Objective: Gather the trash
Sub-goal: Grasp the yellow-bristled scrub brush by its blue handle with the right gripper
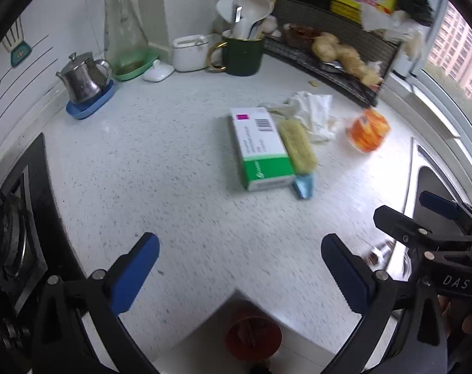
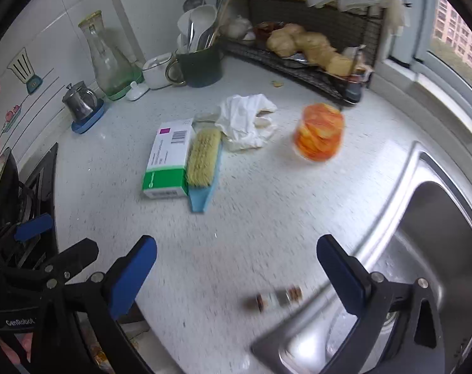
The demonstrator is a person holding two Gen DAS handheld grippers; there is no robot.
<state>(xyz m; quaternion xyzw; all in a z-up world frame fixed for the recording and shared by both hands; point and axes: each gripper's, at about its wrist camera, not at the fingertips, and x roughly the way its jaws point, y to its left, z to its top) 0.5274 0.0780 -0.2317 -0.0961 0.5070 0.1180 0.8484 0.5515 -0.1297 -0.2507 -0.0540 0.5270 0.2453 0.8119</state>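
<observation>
Trash scattered mid-counter, both grippers empty

Left wrist: left gripper (image 1: 239, 268) hung with jaws spread wide, holding nothing, over bare counter (image 1: 173, 155). Ahead lay box (image 1: 260, 149), brush (image 1: 298, 146) touching it, tissue (image 1: 313, 112) behind, orange wrapper (image 1: 367, 129) apart near the sink (image 1: 435, 184). Red bin (image 1: 253, 338) sat below the edge.

Right wrist: right gripper (image 2: 236, 268) also gaped empty. A blurred small bottle (image 2: 279, 299) lay between its fingers' line and the sink rim.
</observation>
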